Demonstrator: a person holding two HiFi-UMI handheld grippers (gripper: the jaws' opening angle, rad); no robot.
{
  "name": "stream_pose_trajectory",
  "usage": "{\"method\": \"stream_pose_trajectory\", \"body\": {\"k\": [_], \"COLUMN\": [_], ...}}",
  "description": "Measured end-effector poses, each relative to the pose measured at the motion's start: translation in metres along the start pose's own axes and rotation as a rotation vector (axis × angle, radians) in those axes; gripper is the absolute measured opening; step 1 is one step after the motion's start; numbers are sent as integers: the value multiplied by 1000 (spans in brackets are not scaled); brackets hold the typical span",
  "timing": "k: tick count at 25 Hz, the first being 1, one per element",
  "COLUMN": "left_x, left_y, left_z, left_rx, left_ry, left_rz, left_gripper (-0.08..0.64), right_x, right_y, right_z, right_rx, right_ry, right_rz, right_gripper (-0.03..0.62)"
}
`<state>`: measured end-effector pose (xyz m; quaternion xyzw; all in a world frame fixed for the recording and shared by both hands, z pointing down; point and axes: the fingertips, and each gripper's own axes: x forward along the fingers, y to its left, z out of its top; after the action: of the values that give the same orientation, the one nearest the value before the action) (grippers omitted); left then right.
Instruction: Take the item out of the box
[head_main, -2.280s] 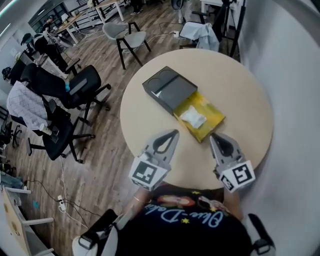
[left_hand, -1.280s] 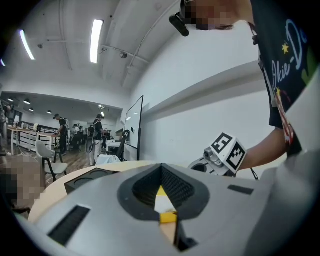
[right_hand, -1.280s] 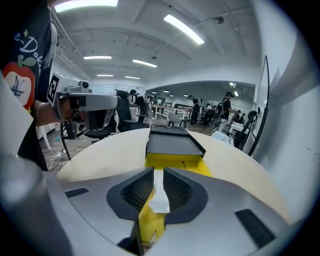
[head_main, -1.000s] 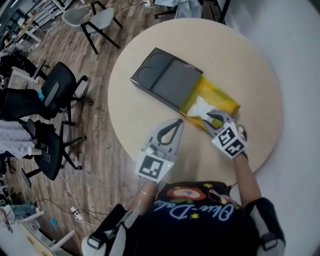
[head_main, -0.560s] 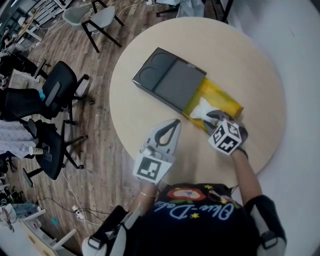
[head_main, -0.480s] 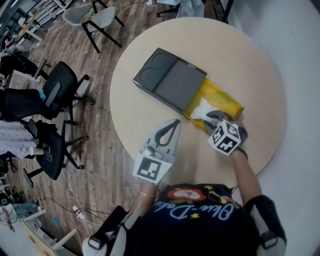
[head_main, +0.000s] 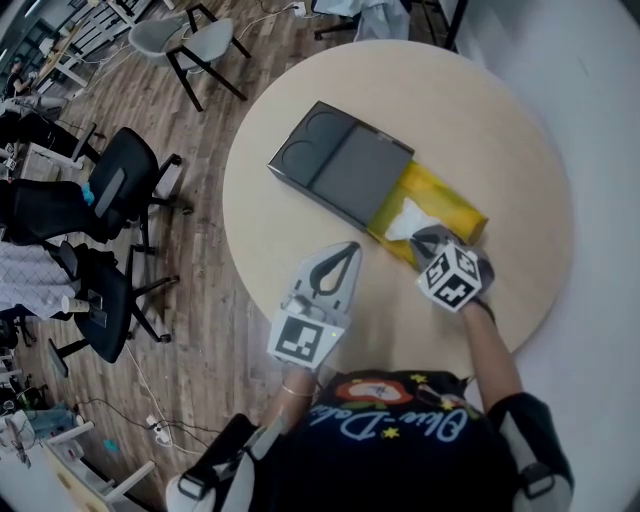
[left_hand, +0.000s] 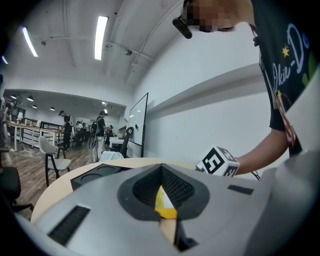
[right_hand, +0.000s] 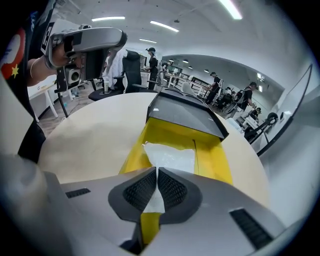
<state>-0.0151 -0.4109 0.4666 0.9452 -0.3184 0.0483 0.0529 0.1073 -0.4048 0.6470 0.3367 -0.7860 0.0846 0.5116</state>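
Box sleeve (head_main: 340, 172): dark grey, lying flat on the round table (head_main: 490, 120).
Left gripper (head_main: 347, 252): we see its jaws pressed together on nothing; it hovers over bare tabletop just beside the sleeve.
White packet (head_main: 404, 218): the item to remove; it lies inside the tray.
Right gripper (head_main: 426, 236): jaws closed on the packet's near corner, pinching only a thin margin.
Yellow tray (head_main: 458, 206): slid partway out of the sleeve, open upward.
Risk: we judge that so slight a pinch may slip as the packet rises. Nothing steadies the box, so a snagged packet could drag the tray along.
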Motion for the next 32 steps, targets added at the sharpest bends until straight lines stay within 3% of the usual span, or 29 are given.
{"method": "stream_pose_trajectory", "body": {"k": [14, 19, 32], "left_x": [-6, -10, -17], "left_y": [-19, -33, -76], "left_z": [15, 22, 50], "left_rx": [50, 62, 108], "left_ry": [-6, -6, -9], "left_rz": [3, 6, 28], "left_gripper": [-14, -14, -14], "right_x": [-72, -113, -218], "right_y": [-19, -14, -3], "right_z": [31, 44, 50], "right_rx": [150, 205, 241], "right_ry": [-259, -383, -622], "right_rz": [-151, -174, -202], "right_gripper": [11, 11, 11]}}
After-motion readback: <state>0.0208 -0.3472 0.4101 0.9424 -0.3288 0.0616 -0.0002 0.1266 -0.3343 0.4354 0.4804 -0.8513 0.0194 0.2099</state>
